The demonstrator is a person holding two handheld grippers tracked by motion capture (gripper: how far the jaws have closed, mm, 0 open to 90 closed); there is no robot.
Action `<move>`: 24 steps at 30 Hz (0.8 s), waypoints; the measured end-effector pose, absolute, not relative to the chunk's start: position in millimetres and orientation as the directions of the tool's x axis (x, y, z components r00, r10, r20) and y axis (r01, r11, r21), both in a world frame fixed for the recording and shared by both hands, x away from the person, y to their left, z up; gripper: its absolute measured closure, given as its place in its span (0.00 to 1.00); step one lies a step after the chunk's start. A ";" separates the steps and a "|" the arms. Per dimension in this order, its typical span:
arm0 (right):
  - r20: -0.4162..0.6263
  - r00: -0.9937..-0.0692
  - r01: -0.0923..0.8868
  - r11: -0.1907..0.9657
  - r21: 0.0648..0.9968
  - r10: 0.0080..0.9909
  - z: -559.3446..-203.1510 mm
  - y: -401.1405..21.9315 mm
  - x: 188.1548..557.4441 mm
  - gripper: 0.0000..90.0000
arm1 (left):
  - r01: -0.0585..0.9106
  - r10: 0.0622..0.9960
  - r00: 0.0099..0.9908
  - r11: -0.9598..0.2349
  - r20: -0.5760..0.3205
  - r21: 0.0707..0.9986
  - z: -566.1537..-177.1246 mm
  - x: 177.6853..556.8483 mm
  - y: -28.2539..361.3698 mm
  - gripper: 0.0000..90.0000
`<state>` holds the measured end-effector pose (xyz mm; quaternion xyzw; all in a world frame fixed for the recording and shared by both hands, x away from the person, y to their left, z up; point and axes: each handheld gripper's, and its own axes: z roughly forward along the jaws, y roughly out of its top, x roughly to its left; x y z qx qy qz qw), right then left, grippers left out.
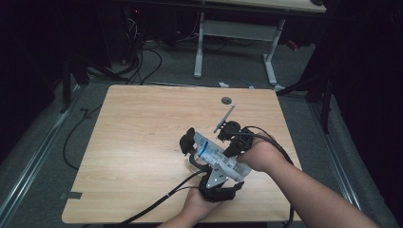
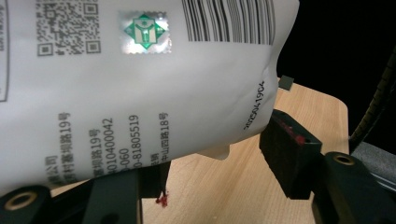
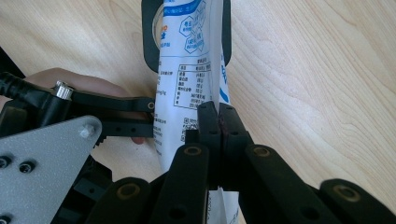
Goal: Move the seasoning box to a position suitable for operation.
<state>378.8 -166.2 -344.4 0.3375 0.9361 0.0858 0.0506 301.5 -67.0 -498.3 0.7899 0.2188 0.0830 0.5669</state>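
Pouch pinched between two grippers, near right of the table

The right gripper (image 3: 218, 116) is clamped shut on the white pouch's (image 1: 215, 156) edge; the left gripper (image 2: 210, 154) stands half open around it, pads seemingly slack. Next, I'd guess, left must re-clamp firmly before pulling.

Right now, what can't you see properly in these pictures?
- The white pouch: top and left cut off by the left gripper view's edges; its small print is too blurred to read.
- The pouch's lower end: hidden behind the right hand-held gripper in the right gripper view.
- The small grey disc on the table: too small in the high view to identify.
- The room beyond the table: too dark.
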 end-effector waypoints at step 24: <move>-0.055 -0.766 0.618 0.758 0.209 0.640 -339.5 -164.9 377.0 1.00 | 0.245 0.439 0.891 -0.244 -0.118 0.938 -496.2 300.9 -67.0 0.51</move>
